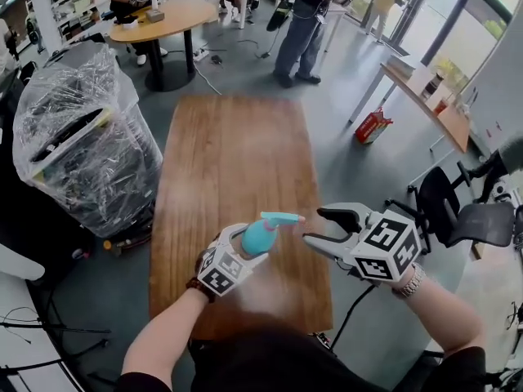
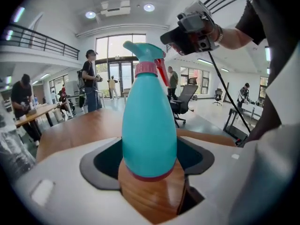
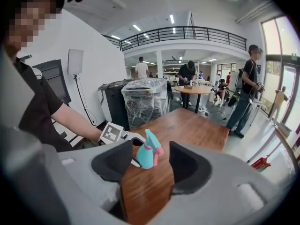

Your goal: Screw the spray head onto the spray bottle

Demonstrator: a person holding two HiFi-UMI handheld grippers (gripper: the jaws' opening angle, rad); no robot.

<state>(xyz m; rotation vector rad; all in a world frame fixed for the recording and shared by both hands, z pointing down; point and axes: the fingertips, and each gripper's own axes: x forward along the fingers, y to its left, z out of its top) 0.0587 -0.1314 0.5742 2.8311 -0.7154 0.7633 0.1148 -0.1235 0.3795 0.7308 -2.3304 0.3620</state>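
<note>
A teal spray bottle (image 1: 260, 237) with a pink collar and a teal spray head (image 1: 280, 217) is held above the near end of the wooden table (image 1: 237, 153). My left gripper (image 1: 248, 250) is shut on the bottle's body. In the left gripper view the bottle (image 2: 149, 125) stands between the jaws, with the head (image 2: 145, 55) seated on top. My right gripper (image 1: 317, 225) hangs just right of the spray head, open, with nothing between its fingers. The right gripper view shows the bottle (image 3: 147, 156) some way beyond its open jaws.
A plastic-wrapped machine (image 1: 78, 137) stands left of the table. An office chair (image 1: 458, 211) is at the right. A round table (image 1: 163, 19) and standing people are at the back. A red pack (image 1: 372, 126) lies on the floor.
</note>
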